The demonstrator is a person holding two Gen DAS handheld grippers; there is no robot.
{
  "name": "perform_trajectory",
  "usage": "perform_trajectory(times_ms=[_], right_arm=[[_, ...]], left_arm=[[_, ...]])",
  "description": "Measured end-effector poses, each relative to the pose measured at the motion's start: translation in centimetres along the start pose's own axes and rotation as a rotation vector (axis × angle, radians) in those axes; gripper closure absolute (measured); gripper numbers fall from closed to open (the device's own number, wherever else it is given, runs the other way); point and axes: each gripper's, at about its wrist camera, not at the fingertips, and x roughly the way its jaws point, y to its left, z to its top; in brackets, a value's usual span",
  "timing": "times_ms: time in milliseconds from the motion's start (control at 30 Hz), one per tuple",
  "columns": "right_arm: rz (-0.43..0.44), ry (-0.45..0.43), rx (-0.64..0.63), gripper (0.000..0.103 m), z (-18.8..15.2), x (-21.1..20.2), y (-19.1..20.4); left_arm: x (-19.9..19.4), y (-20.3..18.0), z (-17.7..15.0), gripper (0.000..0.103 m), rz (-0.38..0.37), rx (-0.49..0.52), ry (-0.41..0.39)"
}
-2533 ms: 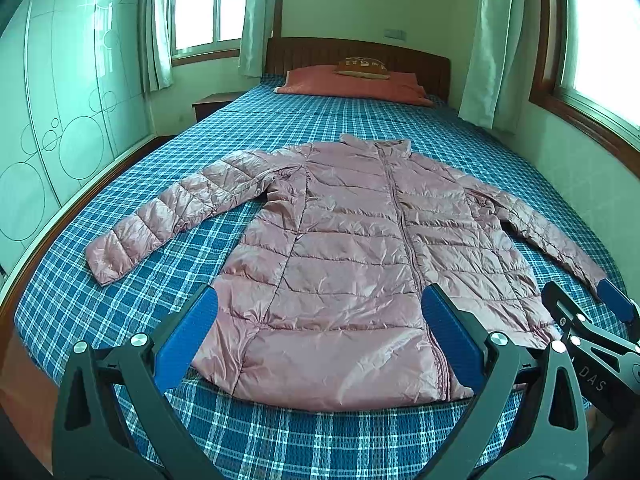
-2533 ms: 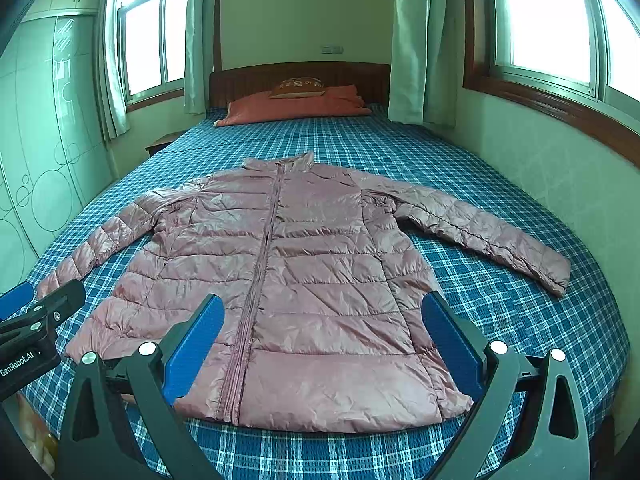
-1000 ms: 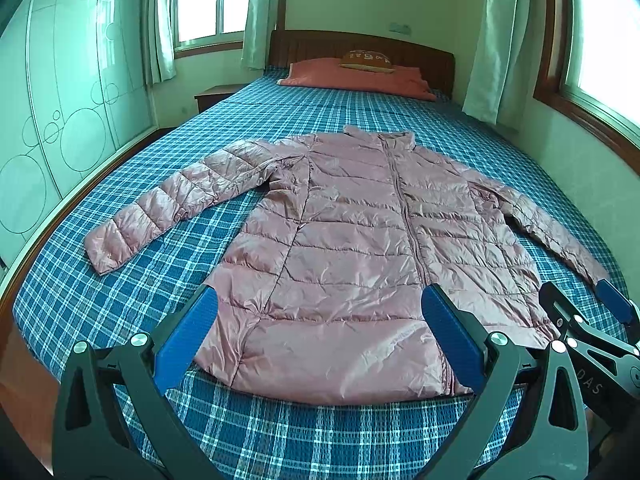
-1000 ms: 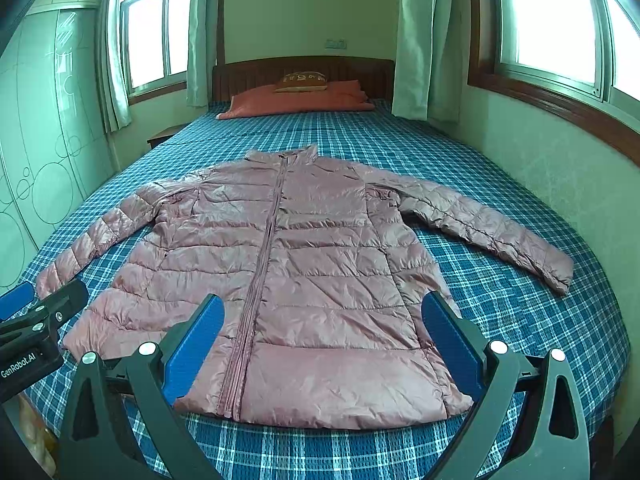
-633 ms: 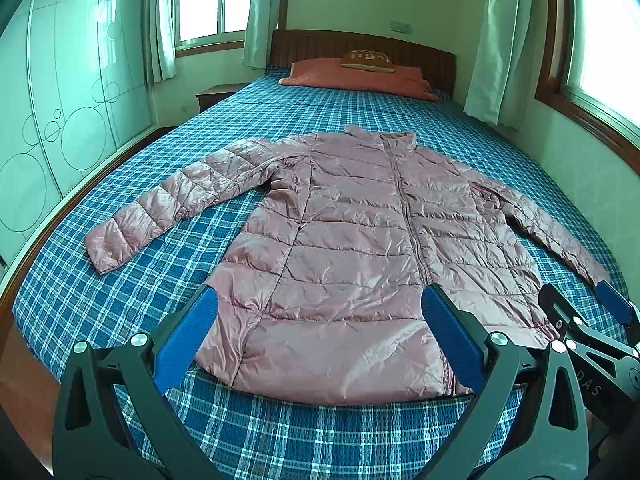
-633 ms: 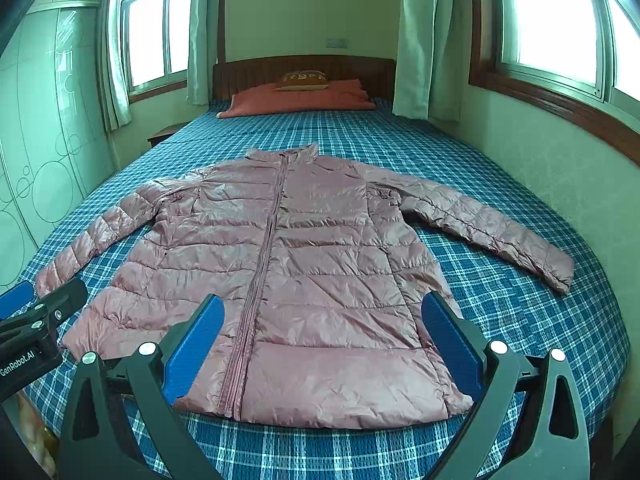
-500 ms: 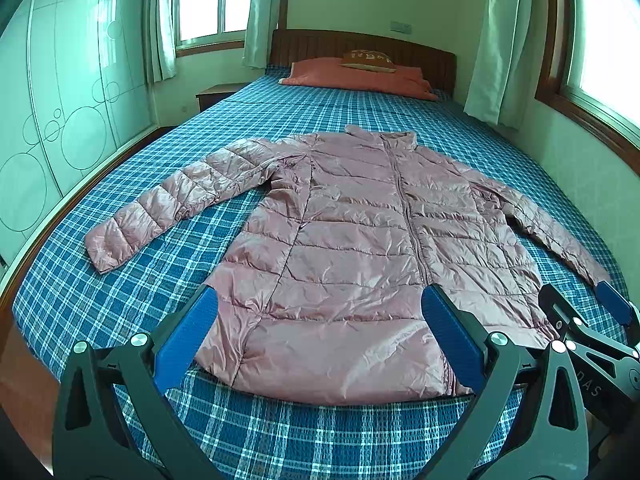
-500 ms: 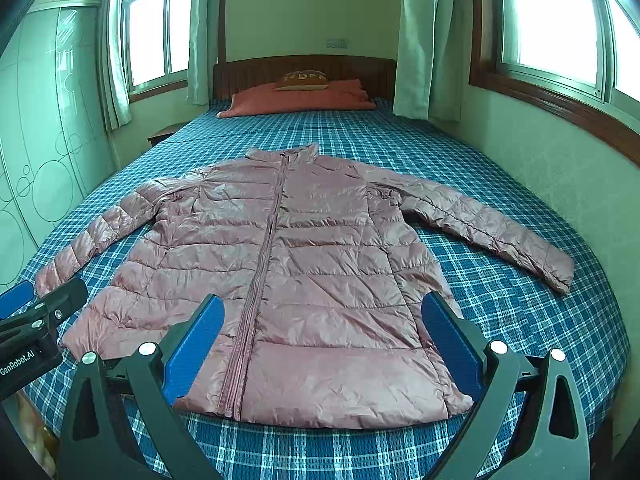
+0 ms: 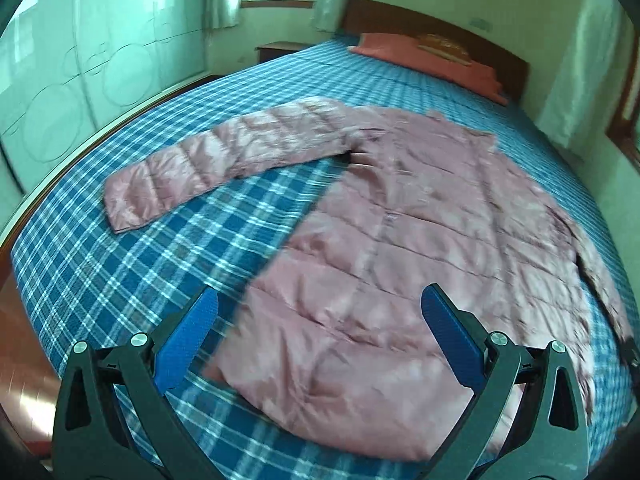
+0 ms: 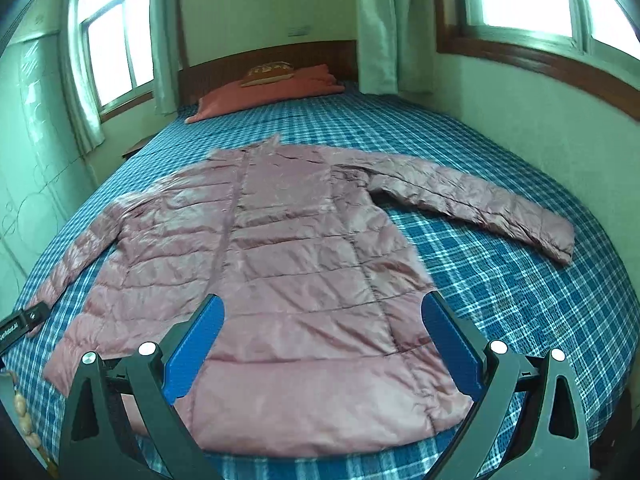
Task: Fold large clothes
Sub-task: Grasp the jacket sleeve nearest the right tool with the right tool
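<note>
A pink quilted jacket [image 9: 400,248] lies flat, front up and zipped, on the bed, sleeves spread to both sides; it also shows in the right wrist view [image 10: 288,264]. My left gripper [image 9: 320,340] is open and empty, held above the hem near the jacket's lower left corner. My right gripper [image 10: 320,340] is open and empty, above the hem on the right half. The left sleeve [image 9: 208,164] reaches toward the bed's left edge, the right sleeve [image 10: 480,204] toward the wall side. The left view is motion-blurred.
The bed has a blue plaid cover [image 10: 520,300]. An orange pillow [image 10: 264,92] lies by the wooden headboard. A pale green wardrobe [image 9: 80,64] stands left, a wall with windows right [image 10: 540,92]. The other gripper's tip [image 10: 24,320] shows at the left edge.
Both grippers have turned outward and moved closer to the jacket: the left now looks toward the left sleeve, the right toward the right sleeve. The jacket has not moved.
</note>
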Motion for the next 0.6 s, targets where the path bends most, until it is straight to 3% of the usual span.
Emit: perform_trajectory(times_ms=[200, 233, 267, 300, 400, 600], right_arm=[[-0.067, -0.019, 0.185, 0.006, 2.2, 3.3, -8.3], [-0.083, -0.019, 0.226, 0.018, 2.5, 3.9, -10.2], [-0.098, 0.001, 0.265, 0.042, 2.7, 4.7, -12.1], [-0.104, 0.022, 0.311, 0.049, 2.7, 5.4, -13.7], [-0.08, 0.034, 0.441, 0.049, 2.6, 6.8, -17.7], [-0.061, 0.019, 0.694, 0.044, 1.4, 9.1, -25.5]], left_arm=[[5.1, 4.9, 2.0, 0.002, 0.179, -0.095, 0.012], [5.7, 5.5, 2.2, 0.002, 0.208, -0.101, 0.011], [6.6, 6.4, 2.5, 0.002, 0.238, -0.108, 0.011], [7.1, 6.9, 2.6, 0.002, 0.255, -0.114, 0.014], [8.8, 8.9, 3.0, 0.002, 0.318, -0.144, 0.015], [11.8, 11.3, 3.1, 0.002, 0.36, -0.182, 0.054]])
